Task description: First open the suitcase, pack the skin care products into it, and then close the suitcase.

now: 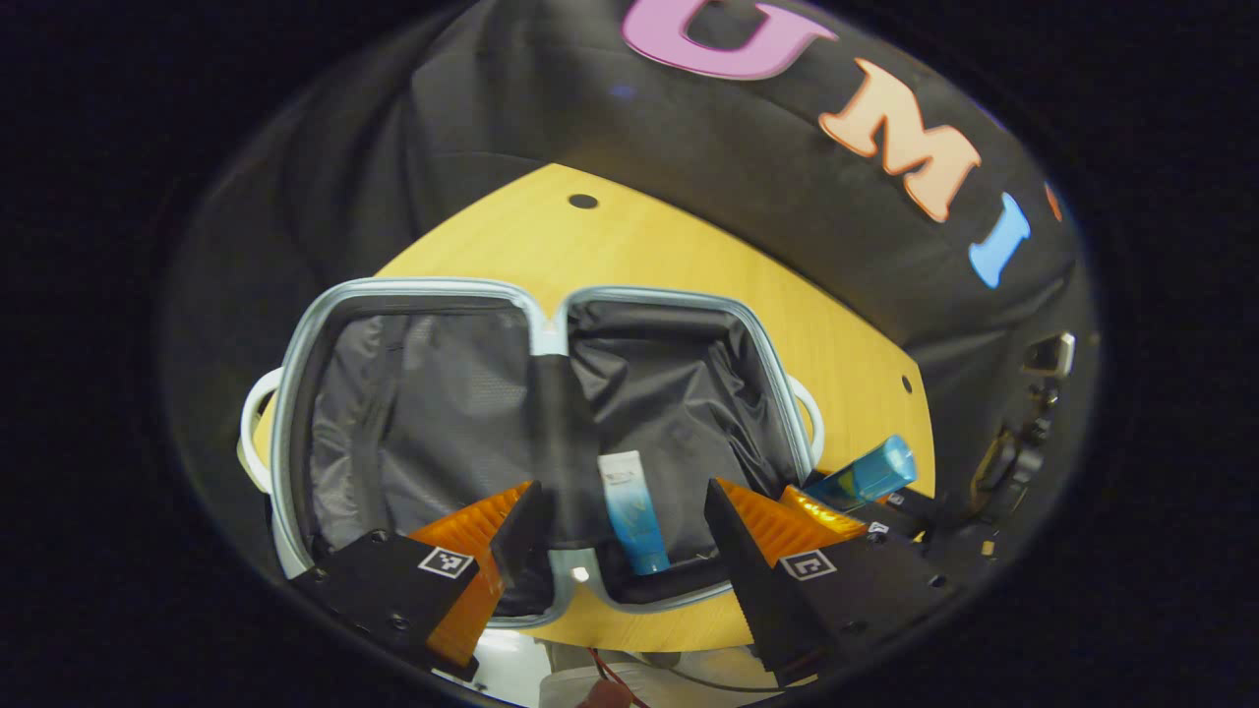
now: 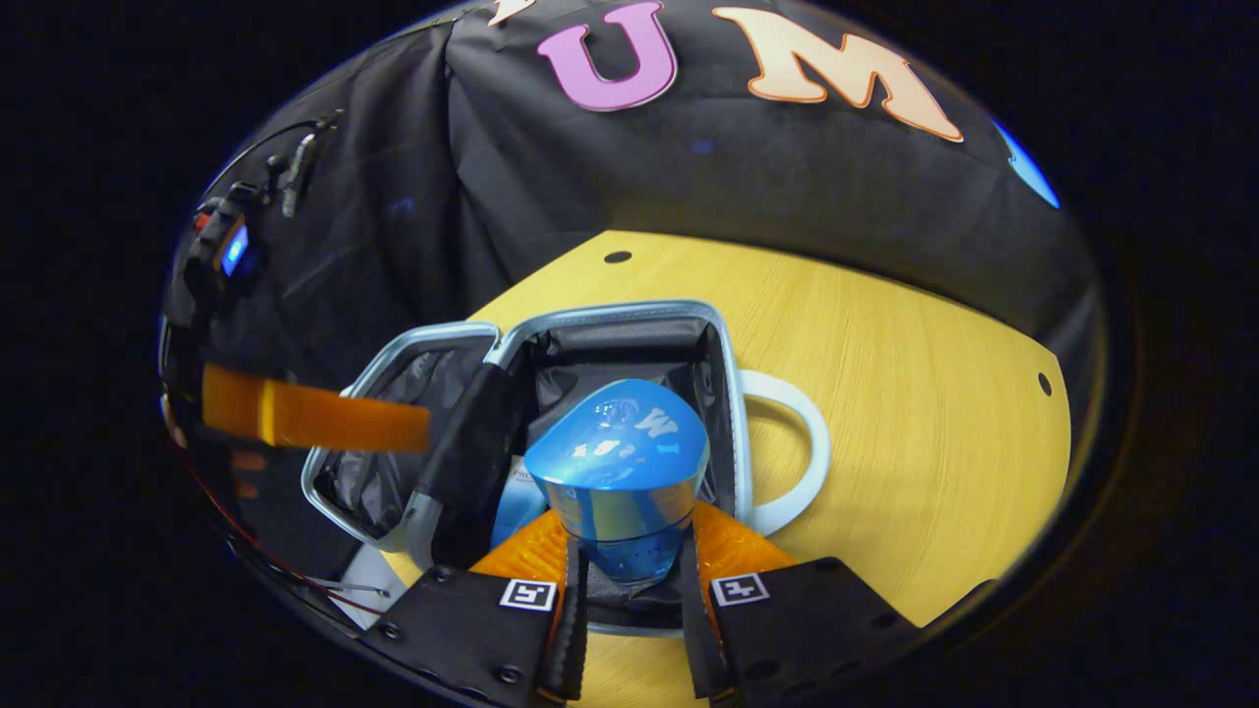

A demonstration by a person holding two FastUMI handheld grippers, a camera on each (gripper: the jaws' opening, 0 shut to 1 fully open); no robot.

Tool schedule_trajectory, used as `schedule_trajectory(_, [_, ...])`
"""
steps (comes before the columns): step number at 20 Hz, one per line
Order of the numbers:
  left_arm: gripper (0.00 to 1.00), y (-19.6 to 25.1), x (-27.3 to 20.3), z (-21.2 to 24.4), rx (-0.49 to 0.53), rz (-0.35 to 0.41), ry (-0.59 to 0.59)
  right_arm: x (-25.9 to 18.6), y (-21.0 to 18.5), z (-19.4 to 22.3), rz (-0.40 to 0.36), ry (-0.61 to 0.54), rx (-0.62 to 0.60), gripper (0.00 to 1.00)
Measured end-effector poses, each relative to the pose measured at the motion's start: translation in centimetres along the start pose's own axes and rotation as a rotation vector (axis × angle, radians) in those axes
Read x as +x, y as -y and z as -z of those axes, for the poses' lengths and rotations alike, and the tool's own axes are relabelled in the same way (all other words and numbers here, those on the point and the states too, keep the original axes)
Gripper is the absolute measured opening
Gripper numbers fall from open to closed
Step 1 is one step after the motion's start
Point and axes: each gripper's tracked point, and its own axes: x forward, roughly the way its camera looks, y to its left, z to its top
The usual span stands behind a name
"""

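The left gripper view looks down from just above the near rim of the open suitcase [image 1: 536, 324], facing across both halves toward the booth's back wall. The right gripper view sits close over the suitcase's [image 2: 723, 344] right half, facing the same wall, from farther right. Both share the suitcase, the wooden table [image 1: 639, 246] [image 2: 915, 393] beyond it, and the wall.

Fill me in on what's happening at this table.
A person is packing skin care items into a suitcase that lies open on the table. One tube already lies in the right half. The right claw is shut on a blue bottle and holds it over that same half. The left claw is open, holding nothing, above the near edge of the case. The suitcase is not yet closed.
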Motion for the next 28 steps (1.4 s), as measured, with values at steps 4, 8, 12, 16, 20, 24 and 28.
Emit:
schedule_trajectory(4, [0.96,-6.8,-2.6,-1.2,-0.111,-0.091,0.062,1.9,-0.9,2.1,0.006,-0.07,-0.029,0.43])
schedule_trajectory(8, [0.97,-14.2,-4.9,0.4,-0.222,-0.217,0.062,3.0,-1.6,3.2,0.009,-0.099,-0.026,0.45])
schedule_trajectory(12, [0.97,-19.5,-7.5,1.0,-0.275,-0.295,0.08,3.2,-1.9,2.7,0.009,-0.081,-0.025,0.46])
schedule_trajectory(16, [0.97,-23.5,-7.8,1.0,-0.312,-0.345,0.091,2.3,-2.4,-0.4,-0.025,0.009,0.013,0.74])
schedule_trajectory(20, [0.96,-26.8,-7.2,0.2,-0.329,-0.379,0.113,-1.2,-2.2,-3.2,-0.026,0.136,0.027,0.96])
schedule_trajectory(24, [0.96,-29.2,-5.0,-0.5,-0.352,-0.372,0.12,-6.2,-0.4,-4.8,0.009,0.236,0.054,0.98])
schedule_trajectory(28, [1.0,-30.2,-2.5,-0.9,-0.393,-0.31,0.094,-9.8,2.7,-4.5,0.093,0.27,0.1,0.98])
